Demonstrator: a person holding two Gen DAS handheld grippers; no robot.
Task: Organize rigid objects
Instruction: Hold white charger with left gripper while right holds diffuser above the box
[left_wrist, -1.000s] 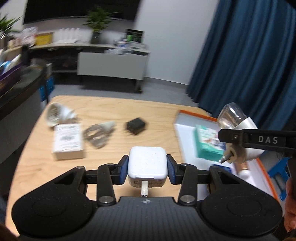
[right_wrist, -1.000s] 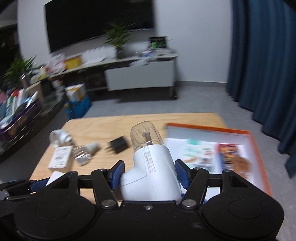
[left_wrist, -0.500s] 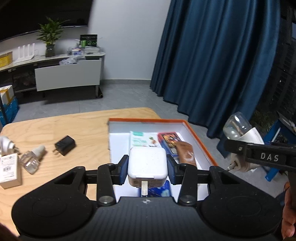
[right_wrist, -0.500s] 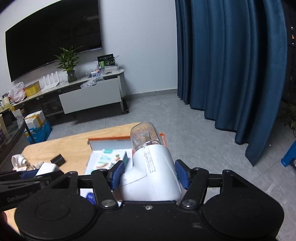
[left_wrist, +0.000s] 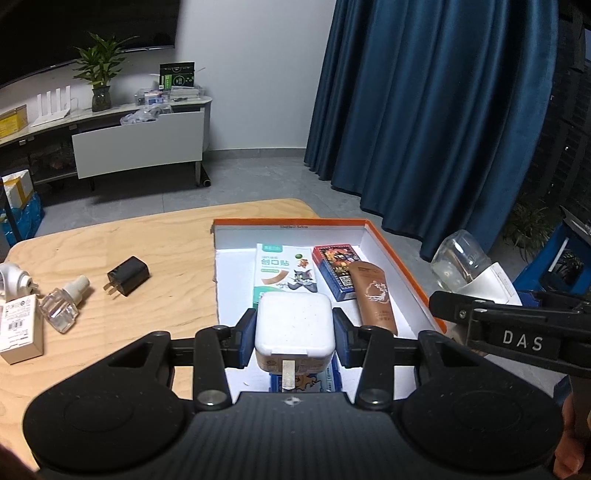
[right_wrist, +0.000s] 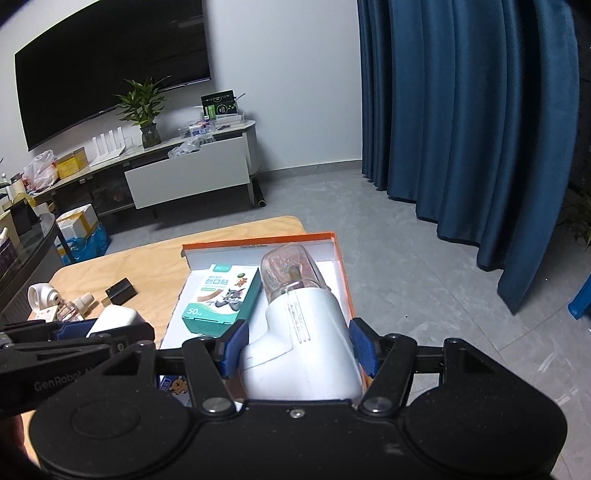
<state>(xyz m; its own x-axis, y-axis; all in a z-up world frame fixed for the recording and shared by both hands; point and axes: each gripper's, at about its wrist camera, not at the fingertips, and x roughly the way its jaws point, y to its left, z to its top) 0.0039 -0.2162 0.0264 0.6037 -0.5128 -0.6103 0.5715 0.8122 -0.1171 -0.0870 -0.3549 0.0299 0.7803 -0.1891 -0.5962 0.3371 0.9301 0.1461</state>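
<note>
My left gripper (left_wrist: 294, 334) is shut on a white square charger plug (left_wrist: 293, 325), held over the near end of the orange-rimmed white box (left_wrist: 391, 254). My right gripper (right_wrist: 297, 349) is shut on a white plug-in vaporizer with a clear bottle (right_wrist: 295, 317), held above the box's right side (right_wrist: 341, 266); the same vaporizer (left_wrist: 467, 264) shows at the right of the left wrist view. Inside the box lie a green bandage carton (left_wrist: 282, 273), a dark card pack (left_wrist: 338, 271) and a brown tube (left_wrist: 373, 299).
On the wooden table (left_wrist: 173, 251) left of the box lie a black charger (left_wrist: 127, 275), a clear bottle with white cap (left_wrist: 64, 304), a white carton (left_wrist: 20, 328) and a white round device (left_wrist: 13, 282). Blue curtain (left_wrist: 436, 122) hangs to the right.
Both grippers swung right from over the table's loose items to above the orange box, each keeping its grip. Little movement in the last half second.
</note>
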